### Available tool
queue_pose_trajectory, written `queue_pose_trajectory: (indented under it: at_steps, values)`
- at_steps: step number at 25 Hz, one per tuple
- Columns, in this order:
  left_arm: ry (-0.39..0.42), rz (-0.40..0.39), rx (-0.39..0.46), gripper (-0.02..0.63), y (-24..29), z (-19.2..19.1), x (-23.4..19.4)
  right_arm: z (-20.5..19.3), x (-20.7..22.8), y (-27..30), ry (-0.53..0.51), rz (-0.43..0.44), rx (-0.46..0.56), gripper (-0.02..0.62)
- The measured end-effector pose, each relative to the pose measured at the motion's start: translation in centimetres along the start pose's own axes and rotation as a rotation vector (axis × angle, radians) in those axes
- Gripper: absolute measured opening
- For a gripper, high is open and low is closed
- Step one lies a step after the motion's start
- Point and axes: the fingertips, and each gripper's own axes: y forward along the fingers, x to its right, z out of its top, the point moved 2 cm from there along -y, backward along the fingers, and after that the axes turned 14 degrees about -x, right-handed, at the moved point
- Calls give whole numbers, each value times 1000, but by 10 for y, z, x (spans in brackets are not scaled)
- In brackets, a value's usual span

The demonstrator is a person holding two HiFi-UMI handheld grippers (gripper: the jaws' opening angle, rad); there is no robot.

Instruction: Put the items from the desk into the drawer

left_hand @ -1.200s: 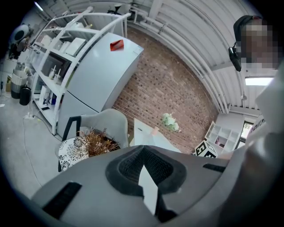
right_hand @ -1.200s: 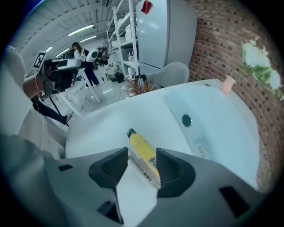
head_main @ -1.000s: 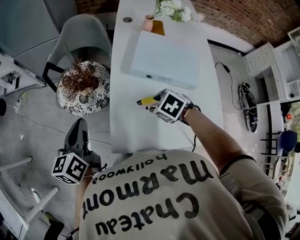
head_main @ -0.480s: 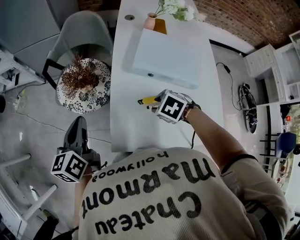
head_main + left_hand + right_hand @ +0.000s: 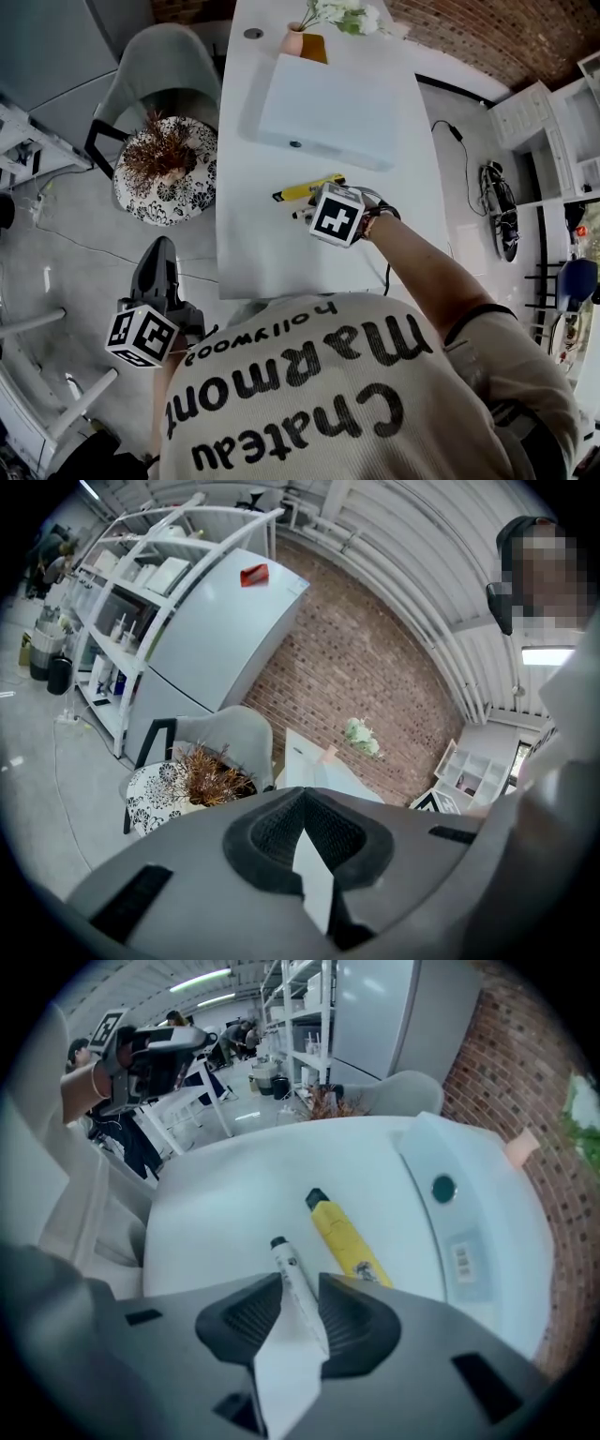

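Observation:
A white pen (image 5: 292, 1274) and a yellow utility knife (image 5: 345, 1238) lie side by side on the white desk (image 5: 253, 244). My right gripper (image 5: 298, 1283) points down over the pen, and its jaws have just been closing. The pen lies slanted in the gap between them and the pads do not clamp it. In the head view the marker cube (image 5: 336, 214) covers most of the pen, while the knife (image 5: 307, 189) shows beyond it. A white drawer box (image 5: 323, 117) with a round knob stands farther back. My left gripper (image 5: 159, 248) hangs shut and empty over the floor, left of the desk.
A pink vase of flowers (image 5: 298, 42) and an orange block (image 5: 315, 49) stand behind the drawer box. A grey chair (image 5: 169, 70) holding a patterned cushion and a dried plant (image 5: 164, 159) sits left of the desk. A cable (image 5: 459, 150) runs across the floor at right.
The right gripper has sunk a little and rolled over the pen, so more of the yellow knife shows past its cube. The left gripper has stayed where it was.

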Motion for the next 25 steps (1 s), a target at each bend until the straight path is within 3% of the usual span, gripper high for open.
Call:
queue_pose_trajectory:
  at_steps: [12,25]
  values:
    - [-13,55,11,-5,-15,-27,18,-7,-2,-5,171,100,148,70]
    - [-19,59,50,-5,5,-62,130,-91,-12,-48,409,302,431,69]
